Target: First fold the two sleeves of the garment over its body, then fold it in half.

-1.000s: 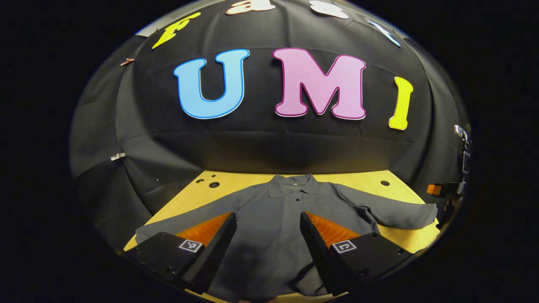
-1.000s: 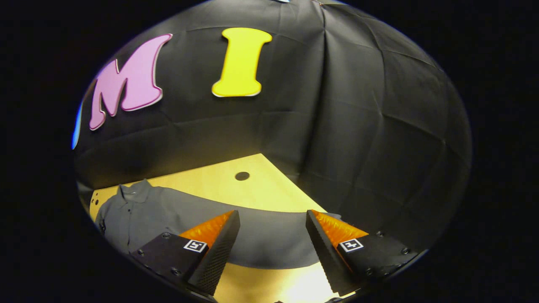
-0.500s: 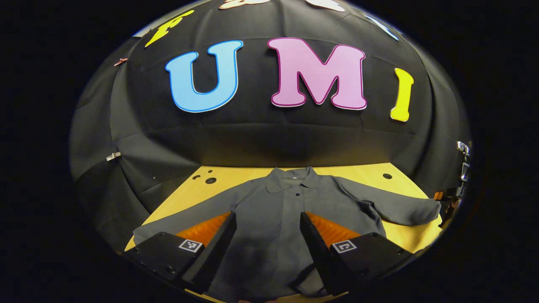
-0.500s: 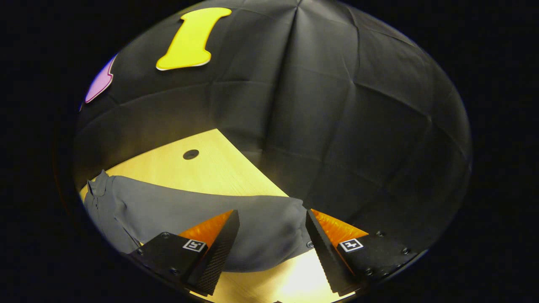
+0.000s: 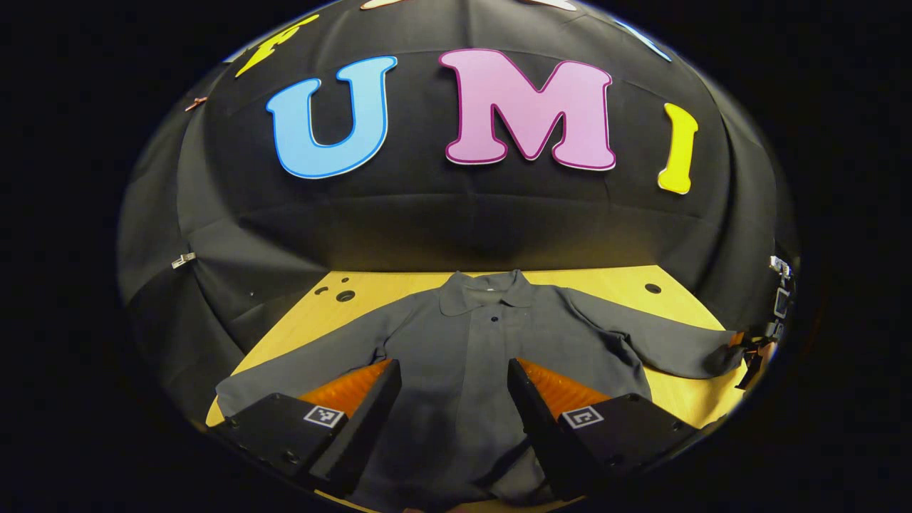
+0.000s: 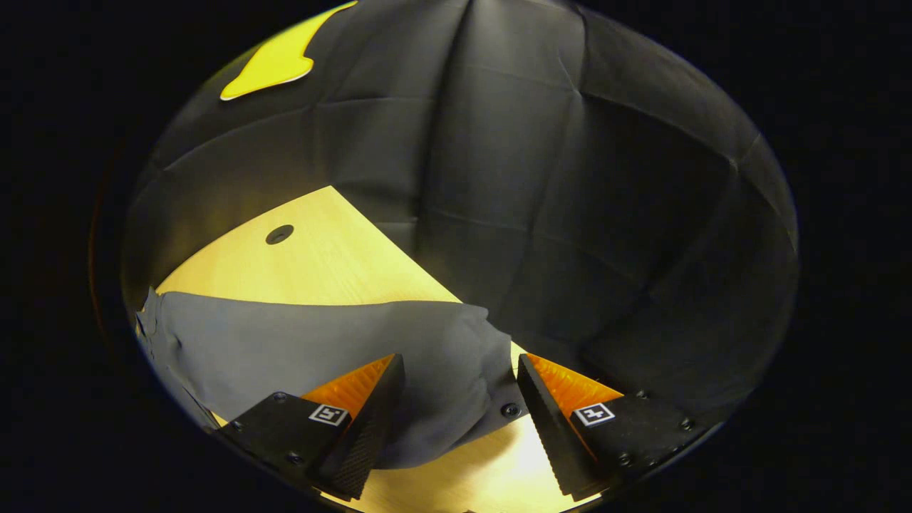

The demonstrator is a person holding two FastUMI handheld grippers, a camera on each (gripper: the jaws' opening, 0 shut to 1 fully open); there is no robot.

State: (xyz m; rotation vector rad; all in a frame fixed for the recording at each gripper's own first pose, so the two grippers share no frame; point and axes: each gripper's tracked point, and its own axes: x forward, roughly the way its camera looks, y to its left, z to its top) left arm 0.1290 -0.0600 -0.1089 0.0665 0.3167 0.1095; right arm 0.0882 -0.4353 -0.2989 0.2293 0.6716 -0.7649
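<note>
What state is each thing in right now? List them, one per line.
Shirt: spread flat on the table, front up, unfolded.
Right sleeve: stretched out to the side, cuff between the open right tongs, not gripped.
Left sleeve: stretched out flat, not folded.
Collar: lying flat at the far end.
Left tongs: open, above the shirt's body.
Table: bare wood around the shirt.
</note>
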